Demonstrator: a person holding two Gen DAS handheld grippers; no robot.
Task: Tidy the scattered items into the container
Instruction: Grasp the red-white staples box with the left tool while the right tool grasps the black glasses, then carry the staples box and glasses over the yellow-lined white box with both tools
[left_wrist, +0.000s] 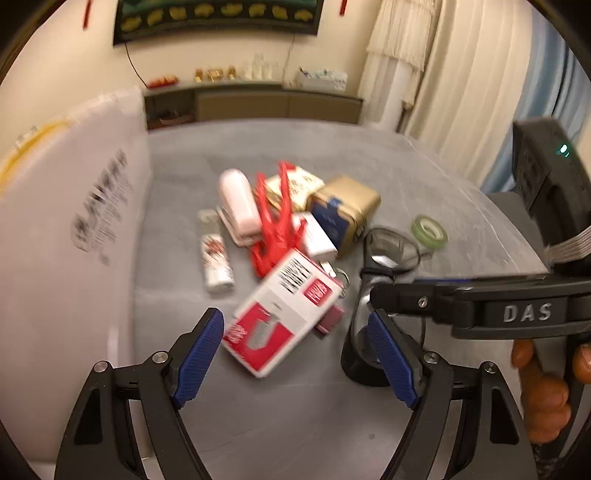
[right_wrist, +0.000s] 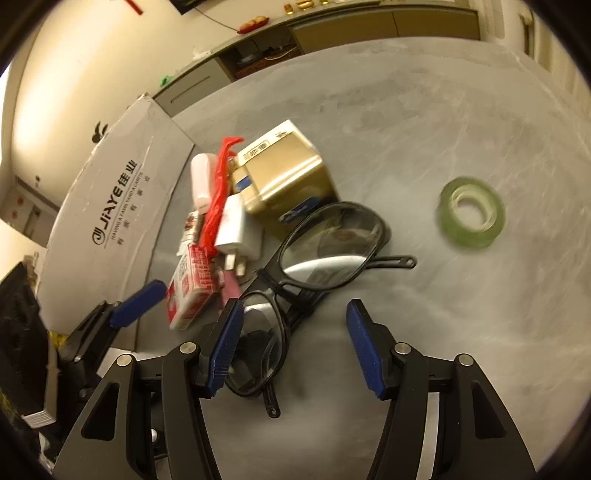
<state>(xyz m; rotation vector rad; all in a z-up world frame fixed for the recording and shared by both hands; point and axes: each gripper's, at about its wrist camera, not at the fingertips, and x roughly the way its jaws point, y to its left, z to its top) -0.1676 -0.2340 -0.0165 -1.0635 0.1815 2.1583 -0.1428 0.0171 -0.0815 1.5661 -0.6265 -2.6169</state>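
Blue ribbed pads line the fingers of both grippers, and both pairs stand wide apart with nothing between them. The left gripper (left_wrist: 295, 350) hovers low over the grey desk (left_wrist: 369, 155), its fingers aimed at a red and white card box (left_wrist: 284, 317) that lies nearest in the pile. The right gripper (right_wrist: 293, 345) hangs over a pair of black glasses (right_wrist: 295, 291), its left finger (right_wrist: 225, 347) just over one lens and the other finger above bare desk.

Beyond the fingers sits the rest of the heap: a red plastic piece (left_wrist: 275, 221), a white charger plug (right_wrist: 236, 225), a gold box (right_wrist: 288, 173), a white stapler-like item (left_wrist: 236, 199) and a small white printed tube (left_wrist: 216, 258), all touching or overlapping. A green tape roll (right_wrist: 471, 212) lies well apart, to the right of the heap.

The container, a white box (right_wrist: 110, 206) with printed lettering, stands just left of the heap; its inside is hidden in both views. Judging by how much is out on the desk, the tidying looks barely begun: nearly every item remains to be lifted and carried into the box.
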